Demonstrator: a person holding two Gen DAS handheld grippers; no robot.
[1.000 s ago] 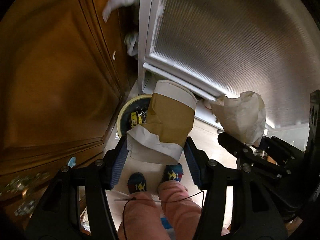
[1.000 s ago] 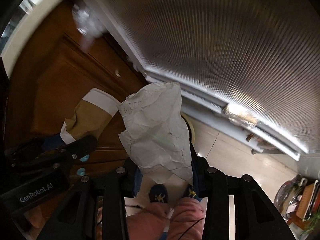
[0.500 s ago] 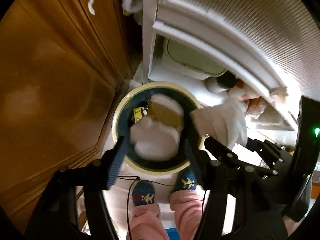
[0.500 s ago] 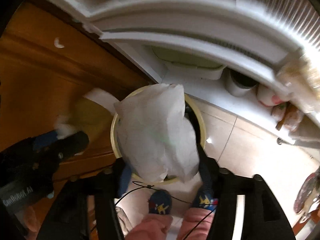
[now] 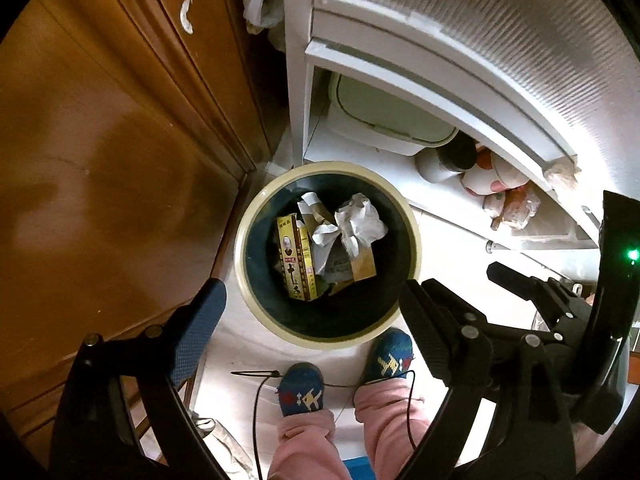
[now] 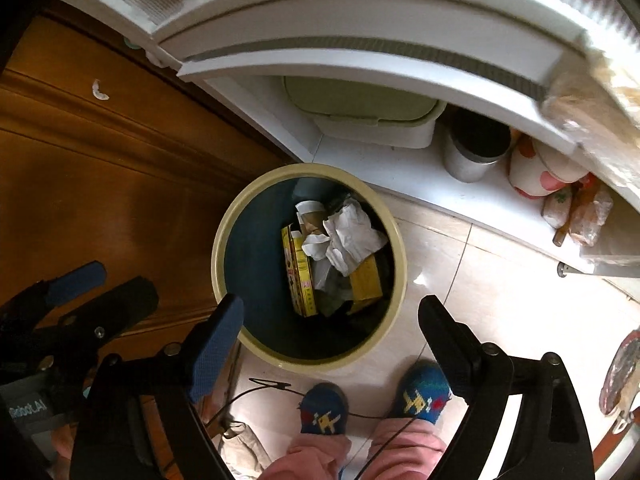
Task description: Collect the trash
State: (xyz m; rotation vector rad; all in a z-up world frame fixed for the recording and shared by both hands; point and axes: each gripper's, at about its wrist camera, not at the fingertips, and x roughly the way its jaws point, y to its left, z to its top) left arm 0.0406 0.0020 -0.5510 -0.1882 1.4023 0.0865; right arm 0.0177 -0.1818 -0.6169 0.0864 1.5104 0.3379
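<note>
Left wrist view: jaws of our left gripper [image 5: 312,312] stand wide apart and are opening, nothing between them. Straight below sits the trash bin [image 5: 412,216], cream rim, dark inside, on the floor beside the wooden cabinet [image 5: 100,152]. Trash is inside: crumpled white paper [image 5: 360,224], a brown paper bag [image 5: 362,264], a yellow box [image 5: 294,256]. Our right gripper [image 5: 472,288] shows at right, nothing in its jaws that we can see. Socked feet [image 5: 302,390] stand just short of the rim.

Right wrist view: right gripper [image 6: 330,328] jaws also wide, opening, empty; the bin rim [image 6: 218,248] shows between them. Same crumpled white paper [image 6: 352,236], brown paper bag [image 6: 366,284] and yellow box [image 6: 298,276] lie in the bin. Left gripper [image 6: 100,288] at far left, jaws empty too.

Progress: we judge both pieces dropped in, this deposit done. Whether more trash is left around the room, we cannot tell.

Hidden: the bin bottom is dark, items under the paper unclear. A shelf [image 6: 400,184] under the white unit holds a green-lidded tub [image 6: 360,100] and a metal can [image 6: 472,152]; things further right are blurred, cut off by the fisheye edge.
</note>
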